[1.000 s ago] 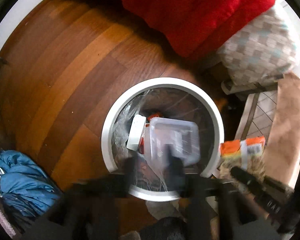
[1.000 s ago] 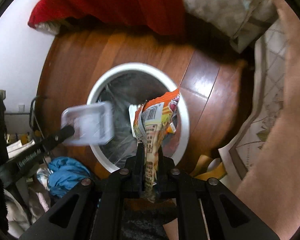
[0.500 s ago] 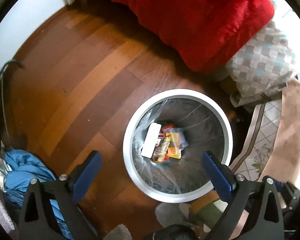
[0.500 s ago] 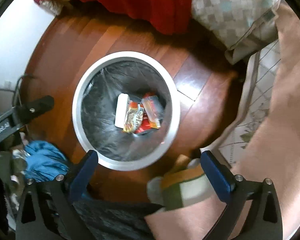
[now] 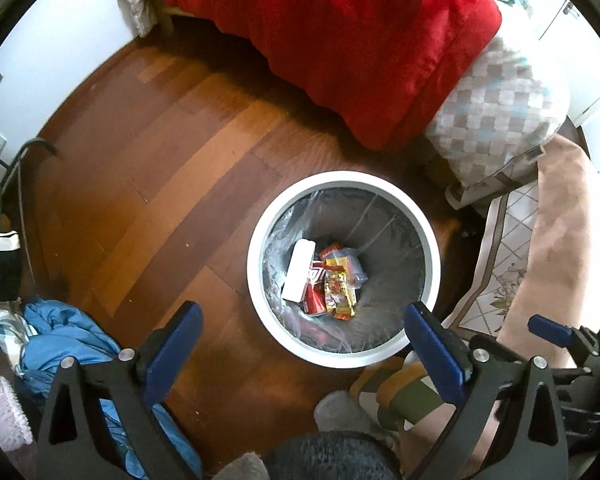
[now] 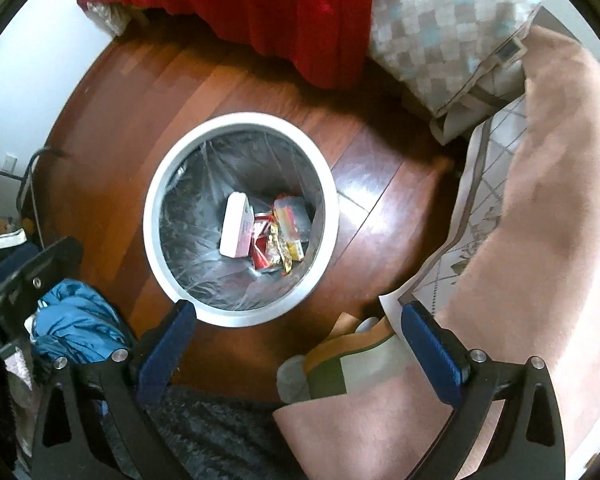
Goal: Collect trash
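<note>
A round white trash bin with a clear liner stands on the wooden floor below both grippers. At its bottom lie a white box, a red can, an orange-yellow snack wrapper and a clear plastic container. My left gripper hangs open above the bin's near rim, nothing between its blue pads. My right gripper is open too, empty, above the floor just in front of the bin.
A bed with a red blanket and a checked pillow lies beyond the bin. A pink rug is at the right, blue clothing at the lower left. A person's slippered foot stands by the bin.
Both grippers opened and dropped their loads: the clear container and the snack wrapper now lie in the bin. Both hands rose, so the bin looks smaller.
</note>
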